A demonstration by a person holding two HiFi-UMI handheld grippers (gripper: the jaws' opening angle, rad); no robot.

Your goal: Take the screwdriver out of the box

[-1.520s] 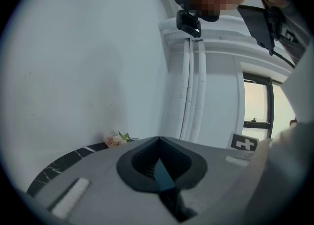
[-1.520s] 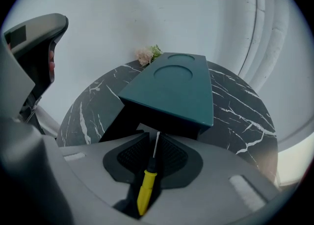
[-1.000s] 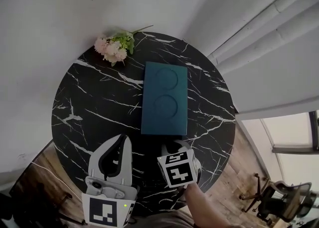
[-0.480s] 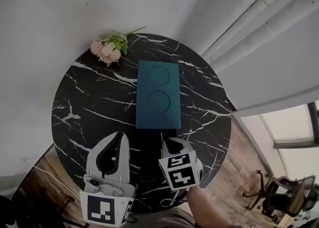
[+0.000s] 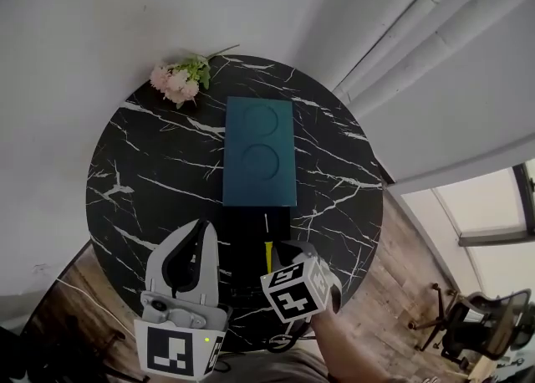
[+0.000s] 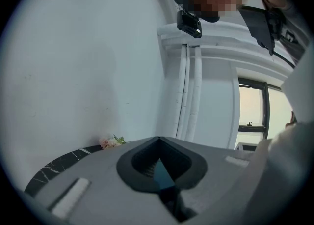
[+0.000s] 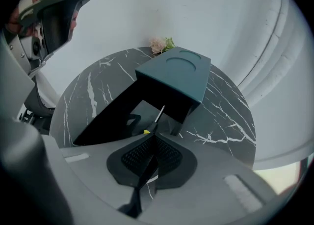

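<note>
A round black marble table (image 5: 142, 164) veined in white carried a long teal rectangular box (image 5: 259, 151), its matte lid pressed with two shallow circles. A flat black inner tray (image 5: 242, 243) stood slid out of the box's near end, toward the person.

The right gripper (image 5: 284, 249), a grey plastic tool topped by a cube of square black-and-white markers, hovered over the tray just off the box's near end. In the right gripper view its ribbed black pads were pressed together on the slim screwdriver with a yellow handle and a thin bright metal shaft (image 7: 158, 116). A sliver of yellow and the bare shaft stuck out past the jaw tips, aimed at the box's open end. Whether the tool was clear of the tray could not be told.

The left gripper (image 5: 203, 232) hung to the left of the tray, nearer the person than the box. Its tips met with nothing between them, and only a teardrop-shaped gap showed behind them.

A small bunch of pale pink flowers with green leaves (image 5: 177, 80) lay at the table's edge beyond the box's far left corner.
</note>
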